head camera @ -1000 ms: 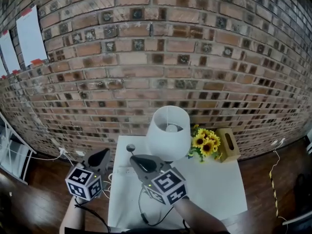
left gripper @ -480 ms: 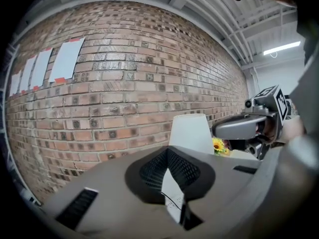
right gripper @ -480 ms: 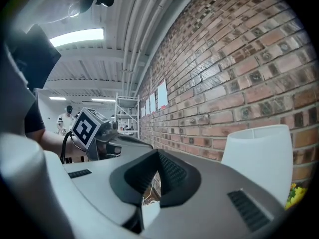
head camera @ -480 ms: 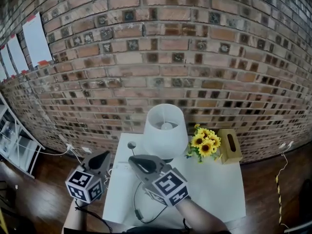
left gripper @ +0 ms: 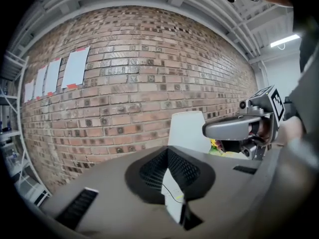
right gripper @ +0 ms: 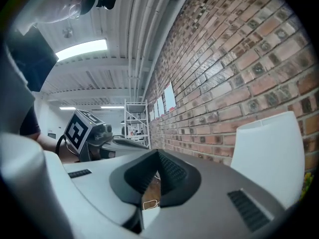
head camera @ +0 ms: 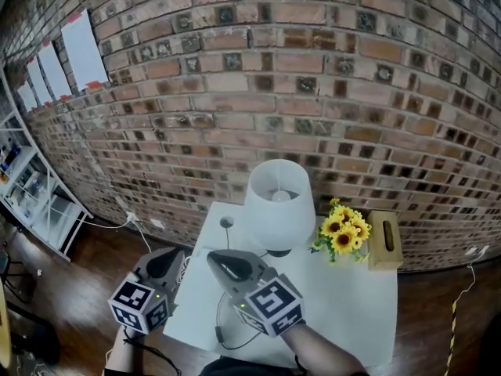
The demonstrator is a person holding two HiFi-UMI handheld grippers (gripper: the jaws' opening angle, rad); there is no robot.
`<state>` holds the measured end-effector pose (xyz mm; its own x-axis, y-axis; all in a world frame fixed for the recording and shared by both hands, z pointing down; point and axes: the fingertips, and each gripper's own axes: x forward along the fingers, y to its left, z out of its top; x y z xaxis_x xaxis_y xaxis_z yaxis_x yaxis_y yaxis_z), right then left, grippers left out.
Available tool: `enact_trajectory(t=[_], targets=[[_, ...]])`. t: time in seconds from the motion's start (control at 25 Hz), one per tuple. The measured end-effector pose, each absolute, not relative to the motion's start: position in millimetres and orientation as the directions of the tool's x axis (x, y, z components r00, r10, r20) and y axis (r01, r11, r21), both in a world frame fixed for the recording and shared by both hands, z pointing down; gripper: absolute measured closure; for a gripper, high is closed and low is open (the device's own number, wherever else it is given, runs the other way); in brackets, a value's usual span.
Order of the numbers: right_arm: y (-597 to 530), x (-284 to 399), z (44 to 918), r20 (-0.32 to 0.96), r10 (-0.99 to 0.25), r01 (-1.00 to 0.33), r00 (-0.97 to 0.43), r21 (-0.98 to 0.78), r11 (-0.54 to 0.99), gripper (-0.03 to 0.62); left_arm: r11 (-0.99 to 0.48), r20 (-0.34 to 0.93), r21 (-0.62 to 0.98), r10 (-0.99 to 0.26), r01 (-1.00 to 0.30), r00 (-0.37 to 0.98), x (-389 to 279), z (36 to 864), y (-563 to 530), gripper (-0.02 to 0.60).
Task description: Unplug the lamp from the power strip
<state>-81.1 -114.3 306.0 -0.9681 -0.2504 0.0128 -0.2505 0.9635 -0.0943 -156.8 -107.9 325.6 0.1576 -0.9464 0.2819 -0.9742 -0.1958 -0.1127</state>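
Head view, just right of centre: a lamp [head camera: 279,210] stands upright. Its white shade [head camera: 270,227] widens slightly toward the bottom. The pale bulb [head camera: 279,197] shows through the shade's open top, and a dark round base [head camera: 278,251] peeks out beneath the rim. At lower centre a thin black cord [head camera: 218,326] curls in a loose loop. Both gripper views catch only the white shade, right of centre.

No text, brand or number is legible. The white paper sheets [head camera: 84,49] on the red brick wall [head camera: 313,92] are too small to show any print.
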Motion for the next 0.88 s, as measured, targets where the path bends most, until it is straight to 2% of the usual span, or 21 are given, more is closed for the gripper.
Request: enact_trajectory(t=[0.32, 0.52, 0.88], targets=[[-87.0, -99.2, 310.8, 0.006, -0.173, -0.172, -0.985, -0.150, 0.974, 0.591, -0.149, 0.303, -0.111, -0.947, -0.983, 0.109, -169.7, 325.1, -73.8, 0.558], [-59.9, -112.4, 309.7, 0.031, -0.156, -0.159, -0.987, -0.138, 0.978, 0.591, -0.175, 0.278, -0.116, -0.951, -0.978, 0.137, -178.0, 323.0, -59.2, 0.558], [-14.6, -128.7, 298.4, 0.050, -0.229, -0.234, -0.972, -0.135, 0.963, 0.591, -0.264, 0.245, -0.054, -0.938, -0.963, 0.244, -193.0, 315.2, -21.7, 0.558]])
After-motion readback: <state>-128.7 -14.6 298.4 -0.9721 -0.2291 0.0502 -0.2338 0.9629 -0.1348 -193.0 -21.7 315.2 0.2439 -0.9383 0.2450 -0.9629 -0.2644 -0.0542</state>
